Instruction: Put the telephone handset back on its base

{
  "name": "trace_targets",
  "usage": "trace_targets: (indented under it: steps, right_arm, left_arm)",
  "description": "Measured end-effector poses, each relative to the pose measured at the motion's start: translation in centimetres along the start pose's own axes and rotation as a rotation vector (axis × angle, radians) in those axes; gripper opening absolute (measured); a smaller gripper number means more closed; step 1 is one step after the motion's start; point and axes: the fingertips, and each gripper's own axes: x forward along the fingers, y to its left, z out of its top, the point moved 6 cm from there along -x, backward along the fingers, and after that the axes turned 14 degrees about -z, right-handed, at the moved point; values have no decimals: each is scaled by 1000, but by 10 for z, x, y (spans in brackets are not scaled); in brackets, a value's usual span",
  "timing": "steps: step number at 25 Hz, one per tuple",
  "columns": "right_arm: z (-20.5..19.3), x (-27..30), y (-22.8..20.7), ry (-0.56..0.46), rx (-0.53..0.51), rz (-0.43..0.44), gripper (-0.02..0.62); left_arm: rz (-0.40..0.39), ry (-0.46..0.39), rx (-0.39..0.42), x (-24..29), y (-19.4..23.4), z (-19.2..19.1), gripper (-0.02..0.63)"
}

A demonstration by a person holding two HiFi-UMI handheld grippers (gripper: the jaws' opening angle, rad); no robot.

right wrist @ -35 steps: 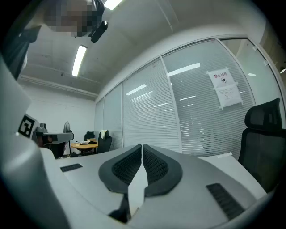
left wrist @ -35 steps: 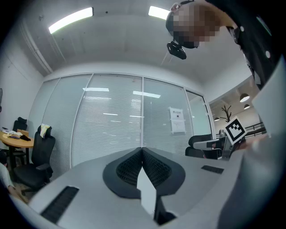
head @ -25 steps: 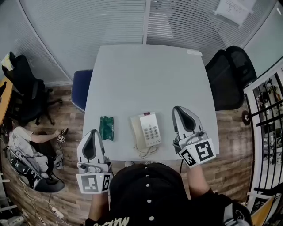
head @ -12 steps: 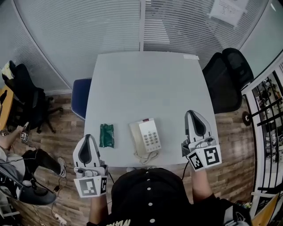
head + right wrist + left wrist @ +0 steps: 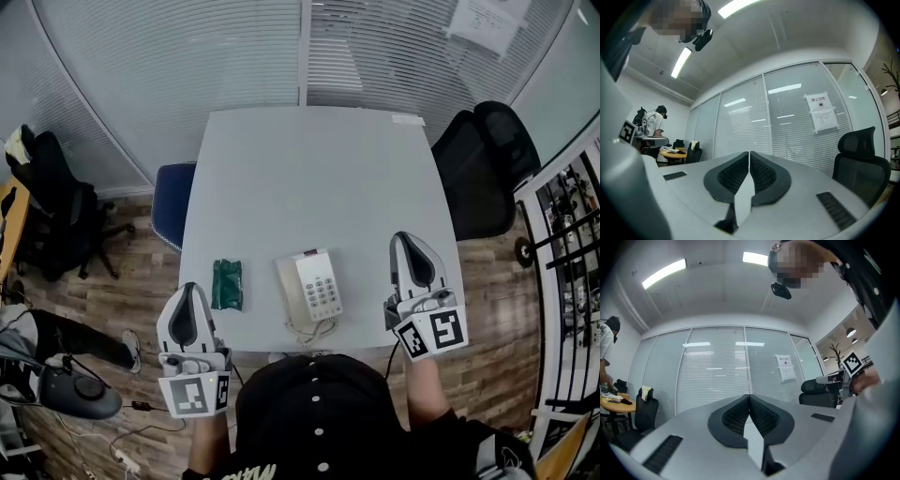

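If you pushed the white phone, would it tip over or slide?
Probably slide: the telephone is low and flat on the smooth table. It looks like hard plastic, so likely stiff. Its curly cord by the table edge would probably flop and drag along.

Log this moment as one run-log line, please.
handset: on base | left claw: shut, empty | right claw: shut, empty

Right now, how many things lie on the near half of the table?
2: the telephone near the front edge, and a green packet left of it, not touching. Nothing looks hidden.
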Motion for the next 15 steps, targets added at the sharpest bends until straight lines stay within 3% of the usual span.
trace_targets:
  steps: [15]
  right_arm:
    - [1,-1,13,-11,-39,27,37]
  left_arm:
    - [6,1,-15,-5,-3,-3,15]
